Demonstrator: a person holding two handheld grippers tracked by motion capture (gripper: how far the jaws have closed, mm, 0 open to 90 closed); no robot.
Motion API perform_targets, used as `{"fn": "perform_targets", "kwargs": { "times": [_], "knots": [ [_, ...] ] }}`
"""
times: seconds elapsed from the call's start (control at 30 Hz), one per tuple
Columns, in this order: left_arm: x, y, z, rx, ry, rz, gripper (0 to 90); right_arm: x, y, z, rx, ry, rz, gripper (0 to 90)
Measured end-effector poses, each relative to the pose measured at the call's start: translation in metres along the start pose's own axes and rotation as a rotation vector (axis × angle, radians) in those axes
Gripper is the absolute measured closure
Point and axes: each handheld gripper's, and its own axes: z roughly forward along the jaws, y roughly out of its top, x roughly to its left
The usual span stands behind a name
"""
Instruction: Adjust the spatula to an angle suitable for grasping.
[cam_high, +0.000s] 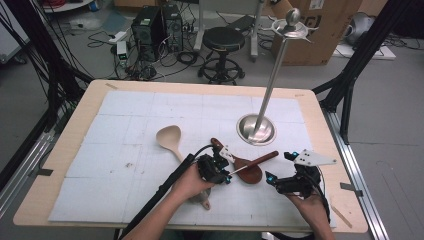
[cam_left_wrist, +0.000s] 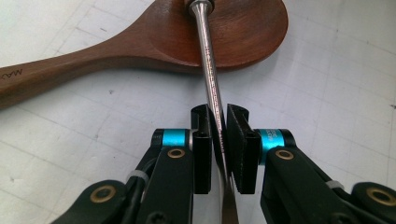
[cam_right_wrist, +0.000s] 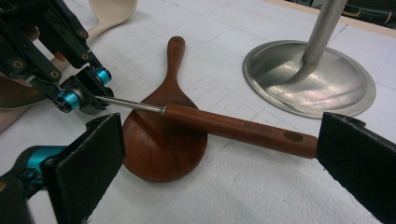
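A utensil with a thin metal shaft (cam_left_wrist: 208, 56) and a red-brown wooden handle (cam_right_wrist: 243, 128) lies across the bowl of a dark wooden spoon (cam_right_wrist: 159, 140) on the white mat. My left gripper (cam_left_wrist: 219, 126) is shut on the shaft, which runs between its pads; from above the left gripper (cam_high: 226, 172) sits just left of the dark spoon (cam_high: 250, 172). My right gripper (cam_right_wrist: 224, 154) is open, its jaws wide apart on either side of the handle and spoon without touching them. From above the right gripper (cam_high: 279, 166) is near the handle's (cam_high: 260, 159) free end. The hand hides the utensil's head.
A pale wooden spoon (cam_high: 170, 137) lies left of the dark one. A steel stand with a round base (cam_high: 257, 129) and a tall pole (cam_high: 272, 82) rises just behind the handle. The white mat (cam_high: 125, 115) covers most of the wooden table.
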Motion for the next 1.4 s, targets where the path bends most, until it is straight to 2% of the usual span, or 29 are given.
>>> {"fn": "perform_targets", "kwargs": {
  "times": [0.63, 1.03, 1.27, 1.4],
  "knots": [
    [-0.001, 0.0, -0.008, -0.001, 0.028, 0.001, 83.8, 0.001, 0.0, 0.0, -0.001, 0.003, -0.004, 0.7],
    [0.001, -0.003, -0.024, -0.042, 0.044, -0.007, 84.1, 0.002, 0.001, 0.001, -0.007, 0.002, -0.011, 0.7],
    [0.006, -0.011, -0.039, -0.076, 0.057, -0.03, 84.1, 0.007, 0.005, 0.004, -0.007, 0.028, -0.017, 0.7],
    [0.007, -0.015, -0.048, -0.097, 0.062, -0.033, 84.2, 0.013, 0.008, 0.007, -0.016, 0.072, -0.015, 0.7]
  ]
}}
